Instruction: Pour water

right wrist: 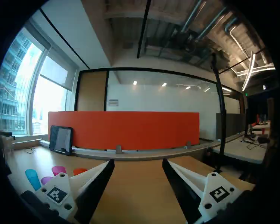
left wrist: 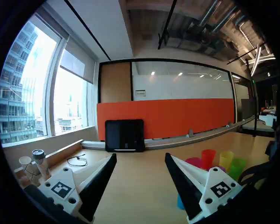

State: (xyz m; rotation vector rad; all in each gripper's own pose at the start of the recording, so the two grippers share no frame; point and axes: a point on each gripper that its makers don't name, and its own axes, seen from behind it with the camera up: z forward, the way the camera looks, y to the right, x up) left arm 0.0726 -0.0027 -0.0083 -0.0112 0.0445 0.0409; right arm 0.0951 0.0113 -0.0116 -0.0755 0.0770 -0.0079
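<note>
Hovering splayed: L gripper [left wrist: 140, 155] by cups [left wrist: 208, 158], R gripper [right wrist: 137, 160] over desk [right wrist: 140, 194]

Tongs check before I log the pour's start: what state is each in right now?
Left tongs: open, holding nothing.
Right tongs: open, holding nothing.

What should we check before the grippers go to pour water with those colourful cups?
1. Jaws of the left gripper open and empty: ok.
2. Jaws of the right gripper open and empty: ok.
3. The coloured cups standing upright on the table: ok.
4. Water in any cup: cannot tell.
5. A cup held for pouring: not ok, nothing gripped yet.
6. The tablet apart from the cups: ok, it leans at the orange divider.
</note>
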